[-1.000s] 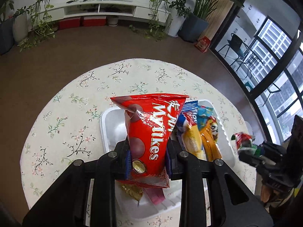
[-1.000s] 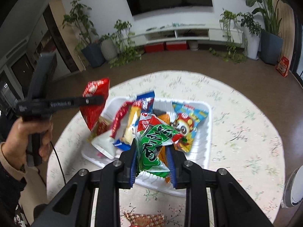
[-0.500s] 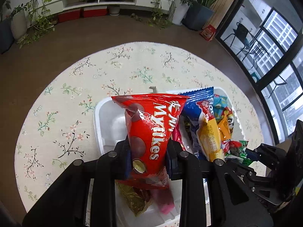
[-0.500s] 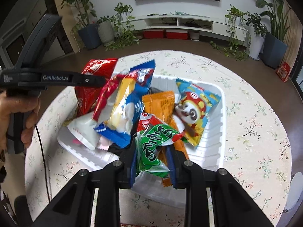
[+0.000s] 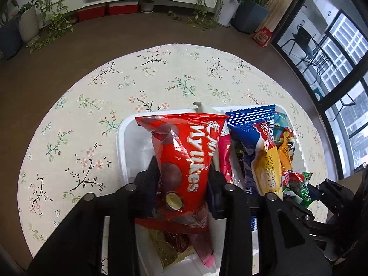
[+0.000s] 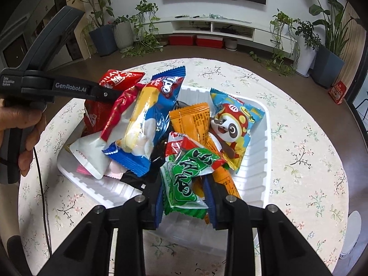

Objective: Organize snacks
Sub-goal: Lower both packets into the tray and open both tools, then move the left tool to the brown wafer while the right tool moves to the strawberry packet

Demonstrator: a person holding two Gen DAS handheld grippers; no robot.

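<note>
We hold the left gripper [image 5: 184,174] pinched on a red Mylikes bag [image 5: 186,158], both fingers pressed against its sides, with the bag upright over the left end of the white tray [image 5: 122,147]. In the right wrist view the same red bag [image 6: 119,78] sits at the far left of the tray [image 6: 257,161], behind the left gripper's black body. We hold the right gripper [image 6: 184,188] pinched on a green snack packet [image 6: 186,179], its fingers closed against the packet's edges, above the near rim of the tray. In the left wrist view the green packet [image 5: 296,186] shows at the right edge, just beside the tray. Inside the tray lie a blue and yellow packet [image 6: 147,124], an orange packet [image 6: 195,124], a panda-print packet [image 6: 232,126] and a white pouch [image 6: 89,154], overlapping one another. The blue and yellow packet [image 5: 260,142] lies just beside the red bag. The tray rests on a round tabletop covered by a floral cloth [image 6: 306,151]. A hand [image 6: 20,133] grips the left gripper's handle.
</note>
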